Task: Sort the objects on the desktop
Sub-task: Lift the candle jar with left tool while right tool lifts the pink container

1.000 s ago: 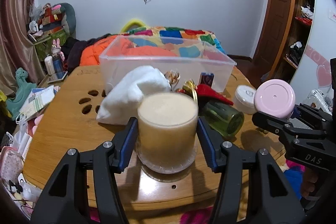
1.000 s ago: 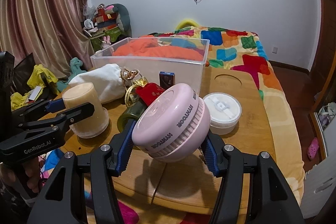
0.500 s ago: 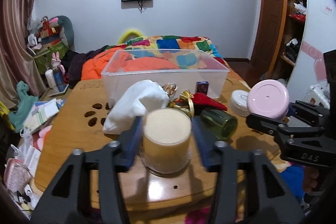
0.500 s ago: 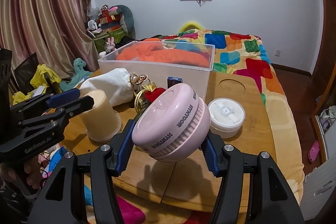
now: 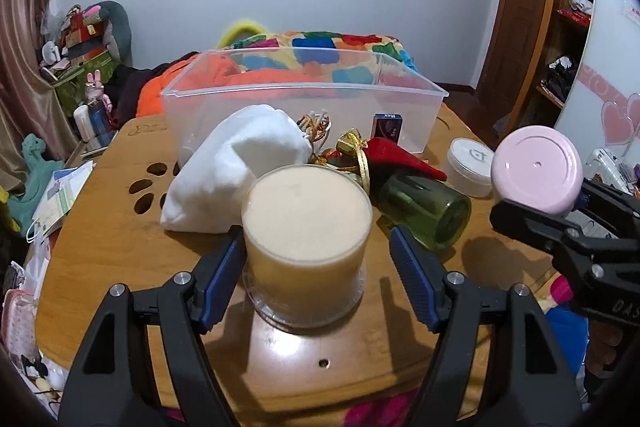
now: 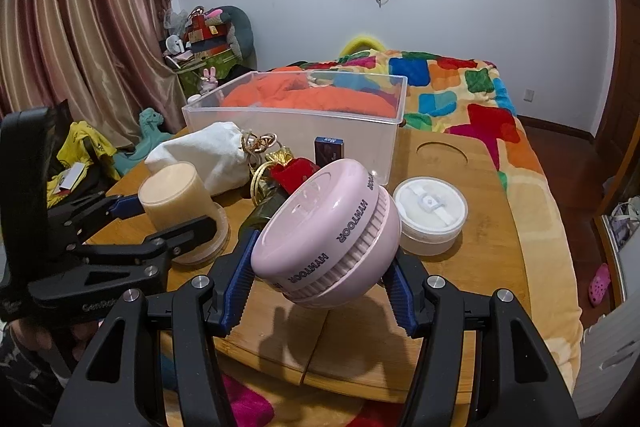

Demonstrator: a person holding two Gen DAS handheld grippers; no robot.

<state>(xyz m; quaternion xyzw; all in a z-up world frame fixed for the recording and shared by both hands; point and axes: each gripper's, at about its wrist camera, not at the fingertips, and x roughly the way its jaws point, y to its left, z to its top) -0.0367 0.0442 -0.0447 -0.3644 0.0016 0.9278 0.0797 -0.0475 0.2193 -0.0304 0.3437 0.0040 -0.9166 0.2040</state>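
A cream candle in a clear glass jar (image 5: pixel 306 239) stands on the wooden table (image 5: pixel 100 227). My left gripper (image 5: pixel 316 239) straddles it and its jaws are opening. The right blue pad (image 5: pixel 412 267) stands clear of the glass, and the left pad is at its edge. My right gripper (image 6: pixel 320 259) is shut on a pink round HYMTOOR device (image 6: pixel 328 231), held tilted above the table's near edge. In the left wrist view that device (image 5: pixel 536 171) hangs at the right. A clear plastic bin (image 5: pixel 304 107) stands behind the clutter.
Behind the jar lie a white drawstring pouch (image 5: pixel 240 163), a green glass bottle (image 5: pixel 424 211) on its side, a red cloth (image 5: pixel 396 155) with gold ribbon and a small dark box (image 5: pixel 387 127). A white lidded tub (image 6: pixel 432 215) sits at the right. A bed lies beyond the table.
The left jaws have spread away from the candle jar, which now stands free on the table. The right gripper keeps the pink device in the same place.
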